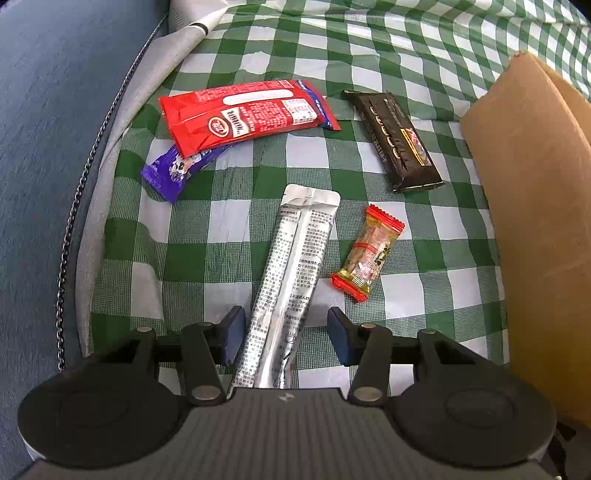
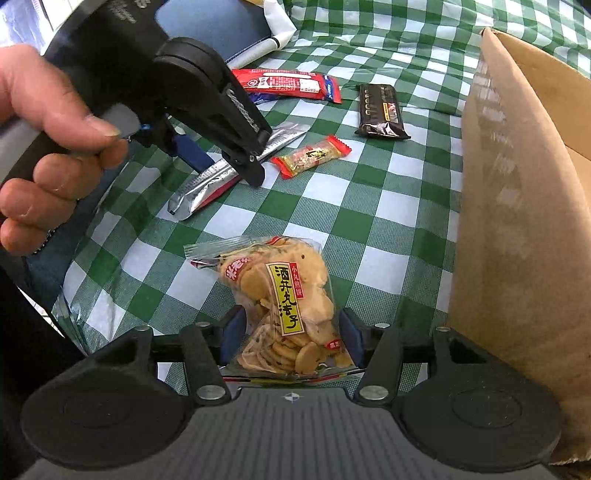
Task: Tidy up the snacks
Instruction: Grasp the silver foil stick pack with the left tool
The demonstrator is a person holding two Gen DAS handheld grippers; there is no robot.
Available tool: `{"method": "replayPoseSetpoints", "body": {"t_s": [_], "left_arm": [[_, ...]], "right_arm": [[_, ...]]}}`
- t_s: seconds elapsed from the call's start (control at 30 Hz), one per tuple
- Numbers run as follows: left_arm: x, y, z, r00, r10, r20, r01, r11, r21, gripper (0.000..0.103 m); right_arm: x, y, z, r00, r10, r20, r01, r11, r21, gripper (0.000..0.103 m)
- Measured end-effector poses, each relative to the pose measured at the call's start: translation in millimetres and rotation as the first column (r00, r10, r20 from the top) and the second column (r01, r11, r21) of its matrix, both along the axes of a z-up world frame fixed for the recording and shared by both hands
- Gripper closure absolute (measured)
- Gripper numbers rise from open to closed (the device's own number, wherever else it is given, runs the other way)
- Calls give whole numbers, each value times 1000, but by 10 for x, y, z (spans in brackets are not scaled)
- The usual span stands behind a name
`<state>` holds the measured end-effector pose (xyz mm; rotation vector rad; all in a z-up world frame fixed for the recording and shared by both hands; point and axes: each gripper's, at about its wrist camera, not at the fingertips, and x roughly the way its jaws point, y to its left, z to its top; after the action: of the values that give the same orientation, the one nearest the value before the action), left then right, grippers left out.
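My left gripper [image 1: 286,334] is open, its blue pads on either side of a long silver sachet [image 1: 291,266] lying on the checked cloth, with gaps on both sides. It also shows in the right wrist view [image 2: 229,162], over the same sachet [image 2: 207,184]. My right gripper [image 2: 290,339] has its pads against both sides of a clear bag of rice crackers [image 2: 284,306]. A red wafer pack [image 1: 243,110], a purple pack [image 1: 177,170] partly under it, a black bar [image 1: 399,140] and a small red-ended candy [image 1: 365,251] lie beyond.
A brown cardboard box [image 1: 535,206] stands at the right, also in the right wrist view [image 2: 517,221]. The green-checked cloth [image 1: 229,229] covers the table; its left edge drops to a blue floor [image 1: 44,147]. A white roll [image 1: 192,22] lies at the far corner.
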<state>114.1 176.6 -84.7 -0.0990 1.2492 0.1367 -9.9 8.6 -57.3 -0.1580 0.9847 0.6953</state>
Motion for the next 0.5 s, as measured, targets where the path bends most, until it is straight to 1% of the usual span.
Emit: {"method": "replayPoseSetpoints", "body": {"t_s": [0.03,0.07,0.1,0.13,0.17,0.2,0.27,0.4,0.5], "left_arm": [[2,-7,-4,1000,-3,-2,3,1000,8,52],[3,-12,-4,1000,-7,-2,7,1000,20,60],[7,-16,-4,1000,-12,-1,12,999,34,64],[7,-5,0,1000,-13,1,13,999,34,66],[7,11,4,1000,-10,3,10,1000,29,71],[5,24,11,1000,-6,6,6,1000,26,72],[-8,59,31,1000,5,11,-5,1000,15,75],[-55,95,108,999,26,33,-26,1000,-7,79],[-114,118,186,997,49,59,-46,998,-50,81]], "right_arm": [[1,-2,-2,1000,2,0,-2,1000,0,45],[2,-1,-3,1000,3,0,-3,1000,1,45],[-2,-2,-3,1000,4,1,-4,1000,1,45],[-3,-2,-5,1000,6,3,-6,1000,0,45],[-5,-2,-7,1000,9,4,-9,1000,-2,45],[-7,-3,-7,1000,11,6,-11,1000,-3,46],[-15,0,2,1000,13,14,-13,1000,-4,50],[-46,-6,53,998,17,54,-16,1000,-7,54],[-51,-35,143,997,2,78,-3,1000,13,54]]}}
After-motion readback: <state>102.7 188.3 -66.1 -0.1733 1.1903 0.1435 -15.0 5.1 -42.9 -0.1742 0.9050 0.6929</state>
